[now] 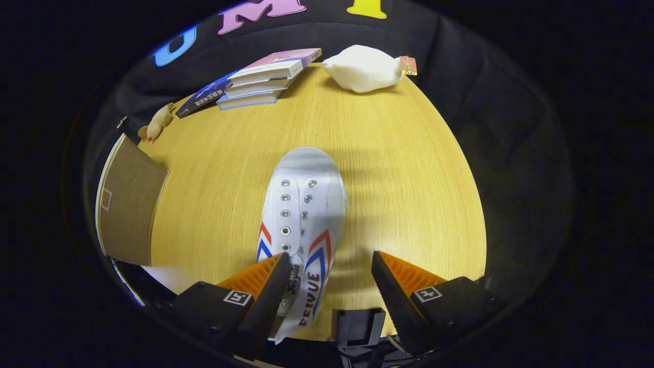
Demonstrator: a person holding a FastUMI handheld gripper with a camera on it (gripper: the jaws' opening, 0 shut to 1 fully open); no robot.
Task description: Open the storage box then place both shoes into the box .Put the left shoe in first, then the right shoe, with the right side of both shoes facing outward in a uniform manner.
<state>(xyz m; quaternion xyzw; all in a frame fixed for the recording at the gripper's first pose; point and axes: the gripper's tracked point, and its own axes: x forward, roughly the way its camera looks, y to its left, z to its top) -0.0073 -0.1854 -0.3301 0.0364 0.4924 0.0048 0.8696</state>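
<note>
A white canvas shoe point(305, 204) with red and blue stripes on its sides lies on the wooden table point(398, 168), toe pointing away from me. My gripper point(331, 258) is open over its heel end. The shoe's rear part sits between the fingers, close against the left finger point(265, 286), while the right finger point(398, 286) stands clear of it with bare table in the gap. The storage box point(127, 199) is at the near left, with its brown cardboard flap raised and a bit of white inside showing below it.
A stack of books point(260, 79) lies at the table's far left. A white stuffed pouch point(364, 68) with a small tag lies at the far edge. A small plush toy point(158, 122) sits beyond the box. Bare wood spreads to the right of the shoe.
</note>
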